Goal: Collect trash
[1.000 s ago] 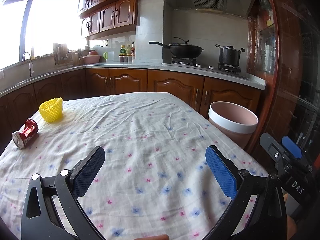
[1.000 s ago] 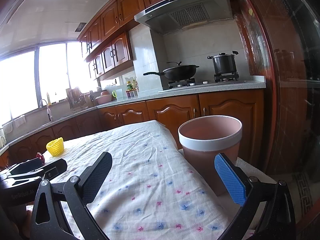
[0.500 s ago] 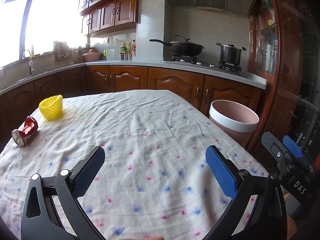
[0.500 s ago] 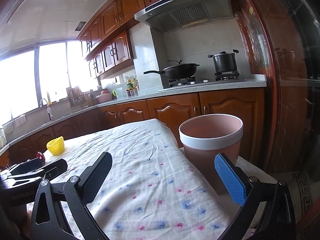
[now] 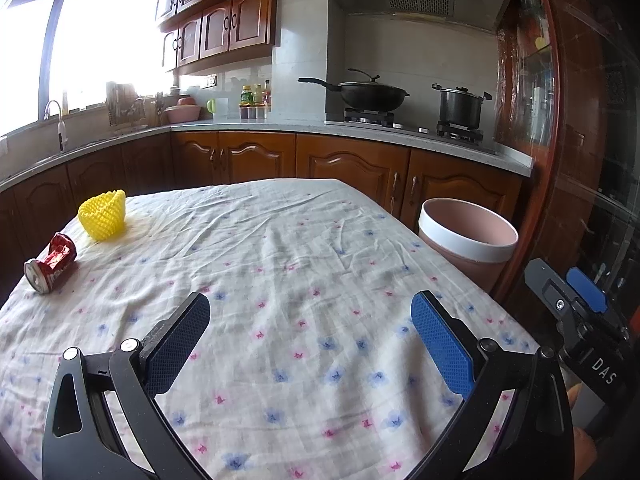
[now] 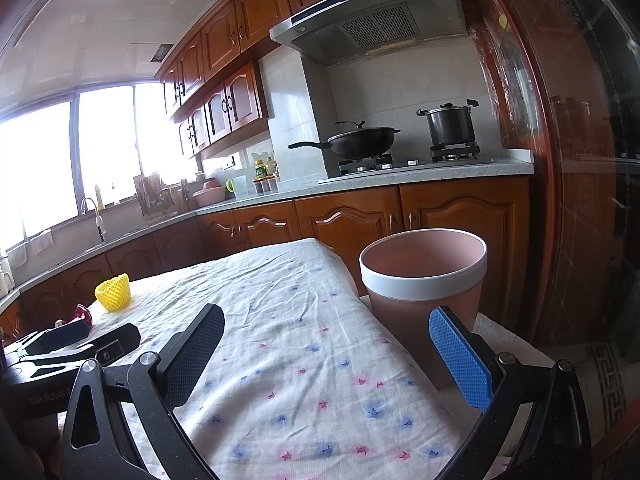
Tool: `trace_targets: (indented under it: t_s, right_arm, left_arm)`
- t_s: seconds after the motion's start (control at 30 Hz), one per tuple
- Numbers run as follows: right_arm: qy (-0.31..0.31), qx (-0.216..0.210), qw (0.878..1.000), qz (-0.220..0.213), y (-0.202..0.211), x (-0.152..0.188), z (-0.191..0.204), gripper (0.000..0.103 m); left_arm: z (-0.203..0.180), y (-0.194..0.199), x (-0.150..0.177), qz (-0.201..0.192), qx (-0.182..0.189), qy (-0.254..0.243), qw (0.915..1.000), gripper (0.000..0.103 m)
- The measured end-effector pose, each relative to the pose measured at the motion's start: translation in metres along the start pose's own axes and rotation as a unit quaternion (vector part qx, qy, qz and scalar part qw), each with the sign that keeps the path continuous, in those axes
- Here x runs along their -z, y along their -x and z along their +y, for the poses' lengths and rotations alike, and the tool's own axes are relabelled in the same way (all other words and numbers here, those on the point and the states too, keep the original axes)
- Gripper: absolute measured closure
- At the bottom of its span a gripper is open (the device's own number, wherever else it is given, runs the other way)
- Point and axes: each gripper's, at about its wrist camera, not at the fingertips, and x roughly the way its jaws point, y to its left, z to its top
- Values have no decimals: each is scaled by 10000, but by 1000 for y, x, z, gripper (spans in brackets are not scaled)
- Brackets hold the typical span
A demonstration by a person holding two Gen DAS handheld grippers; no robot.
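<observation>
A crushed red can (image 5: 51,262) lies on its side at the table's far left, with a yellow foam fruit net (image 5: 103,220) standing just behind it. Both also show in the right wrist view: the net (image 6: 113,293) clearly, the can (image 6: 82,314) partly hidden behind the left gripper's body. A pink bin with a white rim (image 5: 468,246) (image 6: 424,288) stands beside the table's right edge. My left gripper (image 5: 310,316) is open over the near middle of the cloth, holding nothing. My right gripper (image 6: 326,338) is open too, low at the table's right side, with the bin just past its blue finger.
The table (image 5: 288,248) is covered with a white flowered cloth. Behind it run wooden kitchen cabinets (image 5: 256,156) and a counter with a wok (image 5: 368,94) and a pot (image 5: 460,106) on the hob. A dark wooden cabinet wall (image 6: 580,200) stands at the right.
The left wrist view has tilted slightly, so the table and bin sit a little differently in the frame. Both grippers stay open and the trash has not moved.
</observation>
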Motion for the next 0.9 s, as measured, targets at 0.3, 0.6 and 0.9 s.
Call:
trace_targets:
  t_s: [0.3,0.6,0.9]
  right_arm:
    - [-5,-13,10000,1,0,0,0,0]
    - [-10,-16,10000,14,0,0,2,0]
    - [-19,-41,9999,90,-3,-1,4,0]
  left_arm:
    - [-1,-2,1,29,11,-23,10000,0]
    - [-1,-2,1,35,19,-24,10000,0]
    - [2,-5,2,102,66,-20,9999,0]
